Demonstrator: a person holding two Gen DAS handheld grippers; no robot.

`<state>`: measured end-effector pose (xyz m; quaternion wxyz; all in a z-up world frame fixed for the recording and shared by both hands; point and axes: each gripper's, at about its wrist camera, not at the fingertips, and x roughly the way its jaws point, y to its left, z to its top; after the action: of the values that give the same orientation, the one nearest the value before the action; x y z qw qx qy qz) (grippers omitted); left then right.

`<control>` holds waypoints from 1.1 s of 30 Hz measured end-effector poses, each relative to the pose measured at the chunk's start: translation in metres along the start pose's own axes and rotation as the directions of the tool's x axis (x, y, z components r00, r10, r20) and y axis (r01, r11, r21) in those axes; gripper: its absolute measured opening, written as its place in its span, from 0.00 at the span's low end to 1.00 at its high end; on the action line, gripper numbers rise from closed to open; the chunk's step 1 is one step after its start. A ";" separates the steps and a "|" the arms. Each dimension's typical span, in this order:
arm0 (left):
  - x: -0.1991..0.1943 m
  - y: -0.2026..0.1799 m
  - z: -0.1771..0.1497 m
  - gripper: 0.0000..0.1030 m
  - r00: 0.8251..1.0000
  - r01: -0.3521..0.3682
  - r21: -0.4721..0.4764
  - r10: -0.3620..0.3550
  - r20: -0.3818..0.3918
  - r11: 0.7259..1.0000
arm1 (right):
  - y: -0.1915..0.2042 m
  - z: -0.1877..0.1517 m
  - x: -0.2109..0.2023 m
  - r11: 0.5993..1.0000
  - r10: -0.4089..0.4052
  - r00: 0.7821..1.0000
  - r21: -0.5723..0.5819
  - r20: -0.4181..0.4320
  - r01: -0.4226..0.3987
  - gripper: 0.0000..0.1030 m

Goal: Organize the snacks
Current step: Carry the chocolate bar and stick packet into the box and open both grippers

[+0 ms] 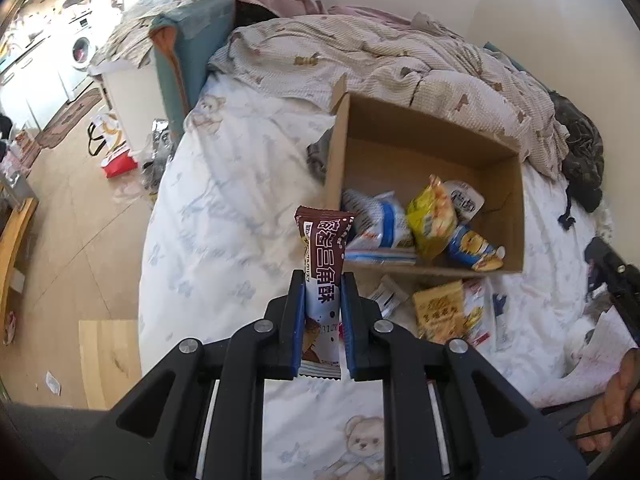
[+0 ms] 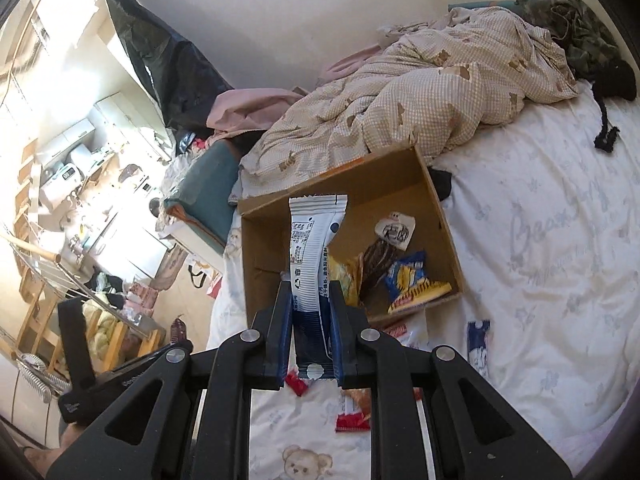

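1. left wrist view: the left gripper (image 1: pixel 323 280) is clenched on a brown-and-white snack bar (image 1: pixel 325 264), which stands up between the fingers (image 1: pixel 297 312) with its brown end well past the tips.
2. ahead and to the right of the fingers lies the open cardboard box (image 1: pixel 512 216) on the bed (image 1: pixel 224 216). it holds a white-and-blue pack (image 1: pixel 380 220), a yellow pack (image 1: pixel 430 216), a blue cartoon pack (image 1: pixel 476 248) and a small white pack (image 1: pixel 466 198).
3. just right of the fingers, outside the near wall of the box, loose snacks (image 1: pixel 440 312) wait on the sheet.
4. risk, as i judge it: the bar is gripped low, so its long free end could snag the near wall or droop and slip out on the way over.
5. right wrist view: the right gripper (image 2: pixel 310 292) is clenched on a white-and-navy sachet (image 2: pixel 314 248), whose free end rises beyond the tips and covers part of the box (image 2: pixel 444 216).
6. beyond and right of the fingers (image 2: pixel 282 312), the box shows a dark striped pack (image 2: pixel 380 256), the blue cartoon pack (image 2: pixel 412 280) and a yellow one (image 2: pixel 348 280).
7. below the fingers, red-and-white packs (image 2: pixel 352 420) lie on the bed sheet (image 2: pixel 540 280).
8. risk: both grippers head for one opening, so they may knock each other, or a release made short of the wall would drop the sachet on the bed.
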<state>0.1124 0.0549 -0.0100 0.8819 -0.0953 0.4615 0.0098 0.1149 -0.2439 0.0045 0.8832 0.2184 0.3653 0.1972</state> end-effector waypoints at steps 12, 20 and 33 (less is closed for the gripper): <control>0.034 -0.043 0.064 0.13 0.999 0.010 0.124 -0.015 0.038 0.992 | -0.004 0.026 0.084 0.994 -0.106 0.981 -0.049 -0.162 0.099 0.17; 0.066 -0.058 0.074 0.13 0.997 -0.033 0.186 0.020 0.072 0.982 | 0.022 0.021 0.147 0.987 0.009 0.953 -0.147 -0.304 -0.056 0.17; 0.082 -0.068 0.074 0.13 0.994 0.054 0.242 -0.074 0.075 0.969 | 0.011 0.008 0.186 0.938 -0.300 0.896 -0.269 -0.326 0.217 0.17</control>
<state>0.2272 -0.0042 -0.0251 0.9053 -0.0026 0.4188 -0.0703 0.2404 -0.1425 -0.0884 0.8379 0.0258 0.5229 0.1543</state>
